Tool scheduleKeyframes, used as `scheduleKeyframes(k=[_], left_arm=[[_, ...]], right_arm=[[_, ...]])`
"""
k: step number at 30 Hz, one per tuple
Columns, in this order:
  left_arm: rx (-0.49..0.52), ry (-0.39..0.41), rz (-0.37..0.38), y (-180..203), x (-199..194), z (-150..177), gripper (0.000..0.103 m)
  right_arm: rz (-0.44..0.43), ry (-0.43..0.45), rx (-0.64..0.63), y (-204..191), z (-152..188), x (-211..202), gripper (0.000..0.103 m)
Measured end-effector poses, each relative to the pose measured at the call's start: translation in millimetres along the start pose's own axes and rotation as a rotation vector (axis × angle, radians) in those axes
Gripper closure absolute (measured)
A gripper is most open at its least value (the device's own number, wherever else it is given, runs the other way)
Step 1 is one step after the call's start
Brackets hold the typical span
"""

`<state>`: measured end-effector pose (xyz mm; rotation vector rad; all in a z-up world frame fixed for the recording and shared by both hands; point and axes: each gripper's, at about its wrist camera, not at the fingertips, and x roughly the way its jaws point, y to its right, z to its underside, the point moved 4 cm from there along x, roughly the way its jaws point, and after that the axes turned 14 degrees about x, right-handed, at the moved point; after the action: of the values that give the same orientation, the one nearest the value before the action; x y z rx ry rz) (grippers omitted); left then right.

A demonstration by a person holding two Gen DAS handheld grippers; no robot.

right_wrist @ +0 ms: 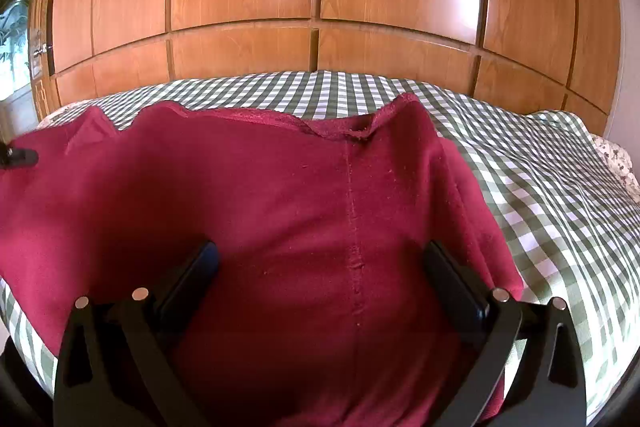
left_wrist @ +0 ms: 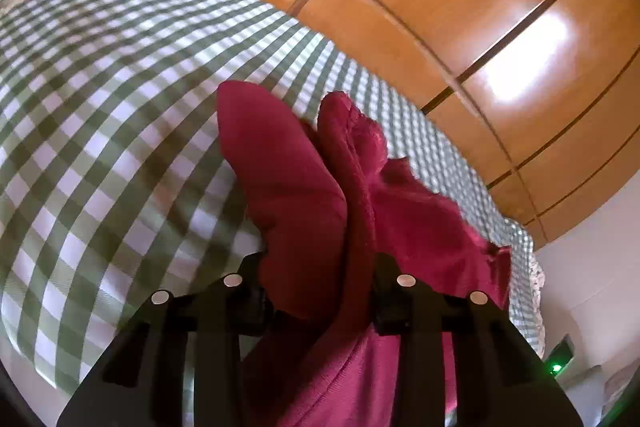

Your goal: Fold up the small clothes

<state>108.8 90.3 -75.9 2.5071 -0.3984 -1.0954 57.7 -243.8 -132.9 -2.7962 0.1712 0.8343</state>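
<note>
A dark red garment (right_wrist: 304,211) lies spread on a bed with a green and white checked cover (right_wrist: 540,187). My right gripper (right_wrist: 320,267) is open, its fingers wide apart over the cloth near a centre seam. My left gripper (left_wrist: 320,291) is shut on a bunched edge of the red garment (left_wrist: 304,187), which rises in folds between its fingers above the checked cover (left_wrist: 100,131). The left gripper's tip (right_wrist: 18,157) shows at the far left edge of the right wrist view, at the garment's left side.
A wall of glossy wooden wardrobe doors (right_wrist: 320,7) stands behind the bed. A window (right_wrist: 14,27) is at far left. A floral sheet edge (right_wrist: 616,163) shows at the bed's right side. A white wall with a green light (left_wrist: 556,367) is at lower right.
</note>
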Motion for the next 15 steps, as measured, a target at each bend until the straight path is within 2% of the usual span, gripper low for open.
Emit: scheduleKeyframes(k=[7,15], left_arm=[[0.079,0.051,0.043,37.1,-19.3,-19.7,0.071],[0.165,0.115,0.105,86.4,-39.5,-35.6,0.072]], right_arm=[[0.004,0.000,-0.004,-0.2,-1.0,-0.1,0.002],[0.014,-0.041,0.011,8.2,-9.1,-10.8,0.002]])
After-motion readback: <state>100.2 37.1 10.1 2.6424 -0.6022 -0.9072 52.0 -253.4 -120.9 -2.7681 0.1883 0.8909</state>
